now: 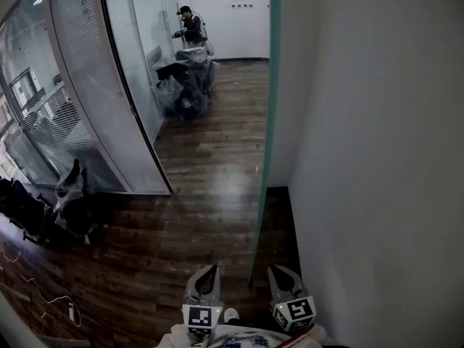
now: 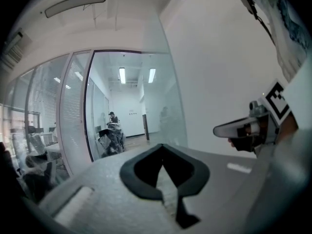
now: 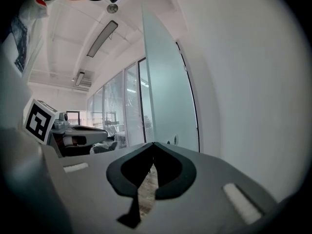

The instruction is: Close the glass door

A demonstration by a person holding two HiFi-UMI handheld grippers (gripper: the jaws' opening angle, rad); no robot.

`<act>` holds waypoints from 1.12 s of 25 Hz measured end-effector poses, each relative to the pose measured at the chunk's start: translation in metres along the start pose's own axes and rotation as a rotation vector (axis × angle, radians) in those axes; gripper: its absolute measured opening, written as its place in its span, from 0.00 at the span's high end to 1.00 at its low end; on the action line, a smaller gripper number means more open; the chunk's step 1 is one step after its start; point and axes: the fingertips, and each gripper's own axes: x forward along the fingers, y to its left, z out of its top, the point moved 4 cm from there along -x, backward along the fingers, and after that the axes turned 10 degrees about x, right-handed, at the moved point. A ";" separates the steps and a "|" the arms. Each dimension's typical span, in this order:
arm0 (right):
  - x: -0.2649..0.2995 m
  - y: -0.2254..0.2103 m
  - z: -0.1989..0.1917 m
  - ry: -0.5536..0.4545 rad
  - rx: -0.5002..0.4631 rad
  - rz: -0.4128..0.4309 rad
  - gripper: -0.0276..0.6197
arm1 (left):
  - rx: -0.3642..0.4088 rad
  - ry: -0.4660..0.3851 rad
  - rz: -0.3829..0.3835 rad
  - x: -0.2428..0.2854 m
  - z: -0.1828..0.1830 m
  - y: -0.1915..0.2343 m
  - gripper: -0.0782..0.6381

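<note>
The glass door [image 1: 267, 122] stands open, edge-on toward me, its teal edge running down beside the white wall [image 1: 377, 158]. In the right gripper view it is a tall frosted pane [image 3: 168, 96] just ahead, with a small round fitting low on it. My left gripper [image 1: 205, 275] is left of the door's near edge and my right gripper [image 1: 285, 275] is right of it, both low in the head view. Both are shut and hold nothing. The left gripper [image 2: 162, 146] points down the corridor. The right gripper [image 3: 153, 144] points at the pane.
A curved glass partition with blinds [image 1: 87, 85] lines the left side of the wooden floor [image 1: 210, 194]. Wrapped furniture [image 1: 188, 78] and a person [image 1: 190, 24] are at the far end. Dark covered items [image 1: 72, 194] and a cable [image 1: 43, 296] lie at the left.
</note>
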 end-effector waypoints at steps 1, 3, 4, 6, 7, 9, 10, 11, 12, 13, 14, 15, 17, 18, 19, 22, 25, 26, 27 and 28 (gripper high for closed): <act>0.006 0.000 0.002 -0.001 0.006 -0.008 0.95 | -0.005 0.001 -0.005 0.005 -0.002 0.007 0.89; 0.019 0.001 0.007 -0.005 0.011 -0.019 0.95 | -0.010 -0.005 -0.018 0.014 -0.004 0.022 0.89; 0.025 0.002 0.007 -0.001 0.007 -0.019 0.95 | -0.012 -0.010 -0.026 0.019 -0.005 0.028 0.89; 0.032 -0.001 0.001 0.023 0.005 -0.008 0.95 | -0.021 -0.013 -0.041 0.027 -0.010 0.035 0.89; 0.033 -0.007 -0.005 0.040 0.023 -0.006 0.95 | -0.027 -0.011 -0.049 0.030 -0.014 0.034 0.89; 0.028 -0.027 -0.013 0.062 0.080 -0.028 0.89 | -0.032 -0.010 -0.061 0.036 -0.017 0.031 0.89; 0.026 -0.039 -0.014 0.065 0.099 -0.047 0.87 | -0.033 -0.011 -0.066 0.039 -0.017 0.030 0.89; 0.025 -0.049 -0.014 0.068 0.106 -0.063 0.86 | -0.037 -0.011 -0.073 0.043 -0.017 0.031 0.89; 0.026 -0.057 -0.013 0.075 0.102 -0.072 0.83 | -0.043 -0.009 -0.078 0.046 -0.019 0.032 0.89; 0.028 -0.064 -0.014 0.089 0.090 -0.073 0.79 | -0.051 -0.004 -0.081 0.046 -0.021 0.032 0.89; 0.030 -0.070 -0.014 0.105 0.073 -0.067 0.76 | -0.059 0.003 -0.081 0.047 -0.024 0.032 0.89; 0.033 -0.076 -0.013 0.117 0.055 -0.059 0.73 | -0.064 0.010 -0.078 0.047 -0.026 0.031 0.89; 0.038 -0.088 -0.005 0.118 0.030 -0.033 0.72 | -0.066 0.020 -0.067 0.050 -0.025 0.028 0.89; 0.042 -0.092 0.000 0.112 0.024 -0.012 0.72 | -0.065 0.023 -0.058 0.052 -0.021 0.026 0.89; 0.048 -0.094 0.005 0.109 0.020 0.016 0.72 | -0.063 0.027 -0.049 0.055 -0.017 0.025 0.89; 0.071 -0.096 0.009 0.150 -0.022 0.142 0.70 | -0.055 0.042 -0.024 0.062 -0.005 0.023 0.89; 0.094 -0.096 -0.012 0.286 -0.134 0.278 0.63 | -0.032 0.052 0.005 0.070 0.003 0.019 0.89; 0.102 -0.096 -0.020 0.320 -0.161 0.317 0.62 | -0.025 0.057 0.012 0.074 0.004 0.019 0.89; 0.113 -0.095 -0.025 0.341 -0.179 0.354 0.62 | -0.021 0.066 0.024 0.078 0.005 0.022 0.89; 0.127 -0.092 -0.027 0.349 -0.188 0.391 0.62 | -0.016 0.075 0.043 0.081 0.006 0.027 0.89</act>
